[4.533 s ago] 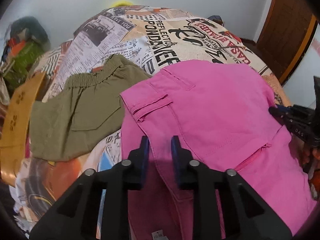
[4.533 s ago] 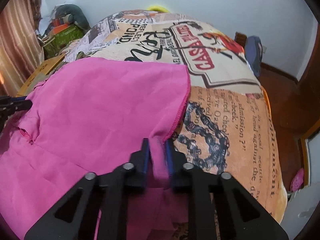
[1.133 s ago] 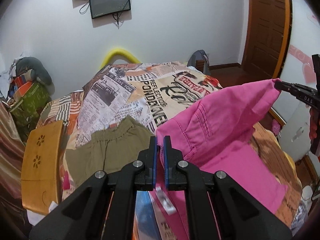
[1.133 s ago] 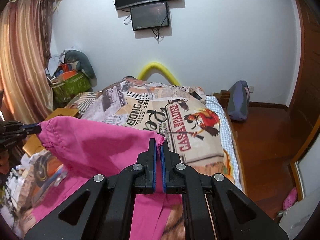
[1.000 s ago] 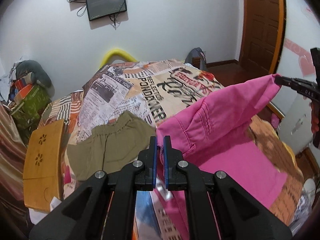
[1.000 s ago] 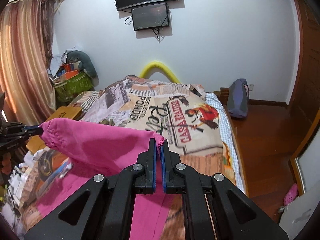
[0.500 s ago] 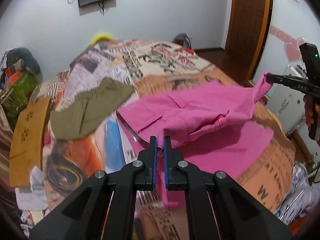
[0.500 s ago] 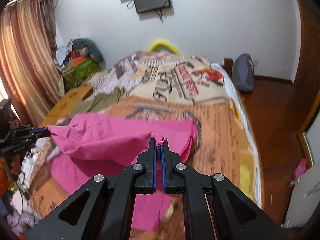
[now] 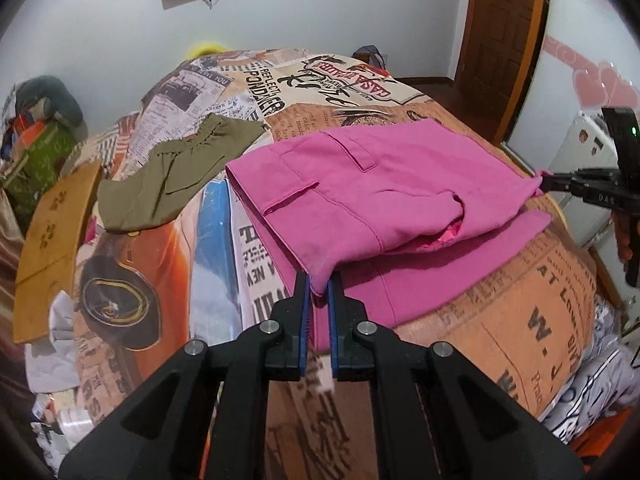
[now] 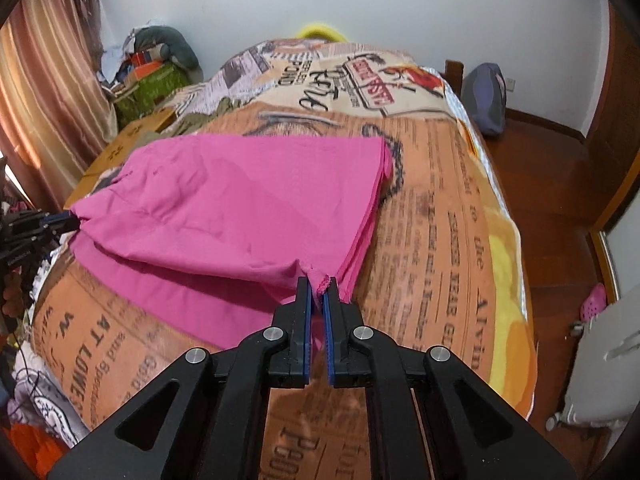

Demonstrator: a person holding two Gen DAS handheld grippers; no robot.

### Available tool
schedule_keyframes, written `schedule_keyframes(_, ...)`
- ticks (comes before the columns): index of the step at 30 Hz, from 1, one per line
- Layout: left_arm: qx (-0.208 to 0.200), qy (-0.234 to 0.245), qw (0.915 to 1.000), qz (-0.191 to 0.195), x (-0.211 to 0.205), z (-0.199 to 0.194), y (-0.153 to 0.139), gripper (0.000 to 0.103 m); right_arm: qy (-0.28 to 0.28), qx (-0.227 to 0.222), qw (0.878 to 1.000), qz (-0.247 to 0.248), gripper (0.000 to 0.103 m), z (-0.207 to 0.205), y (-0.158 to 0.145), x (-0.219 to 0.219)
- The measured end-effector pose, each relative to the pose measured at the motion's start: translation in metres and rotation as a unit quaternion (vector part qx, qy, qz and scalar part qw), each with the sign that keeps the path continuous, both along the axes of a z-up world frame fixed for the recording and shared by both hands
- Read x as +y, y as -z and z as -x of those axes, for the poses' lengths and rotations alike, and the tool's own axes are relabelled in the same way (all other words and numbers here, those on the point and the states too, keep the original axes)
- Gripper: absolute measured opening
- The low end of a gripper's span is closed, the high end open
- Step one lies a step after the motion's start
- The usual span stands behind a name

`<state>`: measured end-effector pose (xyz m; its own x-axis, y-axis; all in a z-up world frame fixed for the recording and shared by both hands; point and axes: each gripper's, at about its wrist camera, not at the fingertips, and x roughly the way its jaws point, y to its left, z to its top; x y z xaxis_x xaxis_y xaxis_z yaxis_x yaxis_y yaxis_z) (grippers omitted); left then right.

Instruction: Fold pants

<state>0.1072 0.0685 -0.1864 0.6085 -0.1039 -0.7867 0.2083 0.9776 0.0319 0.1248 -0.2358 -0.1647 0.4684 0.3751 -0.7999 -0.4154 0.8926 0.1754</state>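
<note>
The pink pants (image 9: pixel 384 184) lie doubled over on the newspaper-print bedspread (image 9: pixel 520 320), their top layer held just above a lower layer that sticks out toward me. My left gripper (image 9: pixel 318 280) is shut on the waistband-end corner. My right gripper (image 10: pixel 317 280) is shut on the hem-end corner of the pants (image 10: pixel 248 200). Each gripper shows at the edge of the other's view, the right gripper (image 9: pixel 546 182) pinching the far corner and the left gripper (image 10: pixel 70 220) at the left.
Olive green shorts (image 9: pixel 176 172) lie on the bed beyond the pants. A wooden board (image 9: pixel 52 232) leans at the bed's left side, with clutter and bags (image 9: pixel 36 136) behind. A dark bag (image 10: pixel 486 96) sits on the wooden floor right of the bed. Loose clothes (image 9: pixel 592 392) hang at the near edge.
Both grippers have come down and back toward the near edge with the pants' corners. The top layer, lifted high a second ago, now lies nearly flat over the lower layer.
</note>
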Motion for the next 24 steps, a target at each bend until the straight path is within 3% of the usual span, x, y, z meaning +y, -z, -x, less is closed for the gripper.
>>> schedule_keyframes(5, -0.010, 0.007, 0.9999, -0.001, -0.004, 0.011, -0.012, 0.021, 0.002, -0.015, 1.000, 0.004, 0.026, 0.010, -0.015, -0.006)
schedule_keyframes(8, -0.022, 0.016, 0.9996, -0.003, -0.009, 0.014, -0.023, 0.028, -0.006, -0.037, 0.999, 0.007, 0.028, 0.017, -0.028, -0.002)
schedule_keyframes(10, -0.031, 0.028, 0.9991, -0.006, -0.016, 0.014, -0.029, 0.039, -0.016, -0.048, 0.999, 0.004, 0.030, 0.021, -0.036, 0.005)
schedule_keyframes(14, -0.040, 0.053, 0.9973, -0.032, -0.035, 0.008, -0.029, 0.067, -0.048, -0.061, 0.997, -0.008, 0.045, 0.027, -0.043, 0.027)
schedule_keyframes(24, -0.006, 0.084, 0.9933, -0.079, -0.055, -0.015, 0.009, 0.070, -0.120, -0.027, 0.992, -0.009, 0.045, 0.024, -0.012, 0.089)
